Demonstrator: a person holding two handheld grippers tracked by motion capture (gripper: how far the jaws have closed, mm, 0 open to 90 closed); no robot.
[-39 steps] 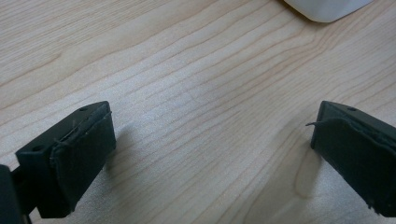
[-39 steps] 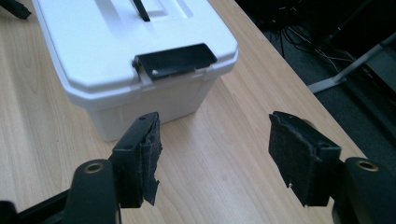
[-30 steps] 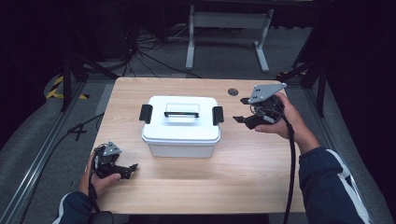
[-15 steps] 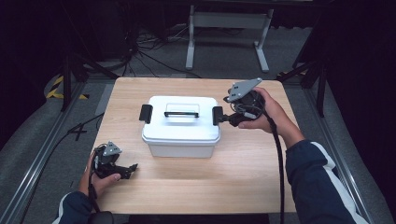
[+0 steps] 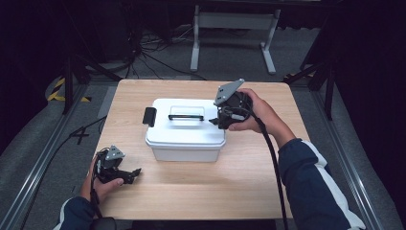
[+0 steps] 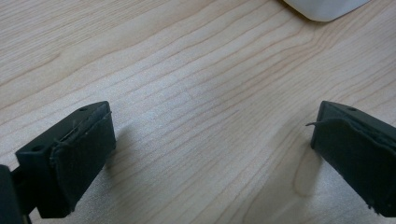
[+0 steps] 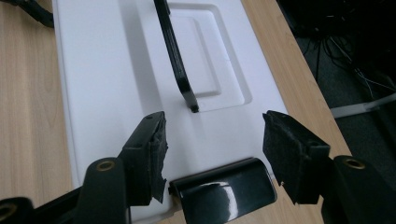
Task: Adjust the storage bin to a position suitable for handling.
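We log the right hand-held gripper [image 7: 212,149], jaws just closing yet spread, astride the white box's [image 5: 186,129] black latch [image 7: 223,191]. Next: pinch and lift it. Left hand-held gripper [image 6: 210,158] spread, idle on counter [image 6: 187,84].

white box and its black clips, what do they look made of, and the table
White box: likely plastic, smooth matte moulded lid with rounded edges. Black clip: seemingly glossy hard plastic, it shows bright reflections. Table: pale wood or wood-look laminate, grain lines visible; which one is unclear.

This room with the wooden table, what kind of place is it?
Probably a lab or studio set up for recording demonstrations. A lone wooden table stands amid dark surroundings, loose cables trail over the grey floor behind it, and a person works at a white lidded box with a handheld gripper.
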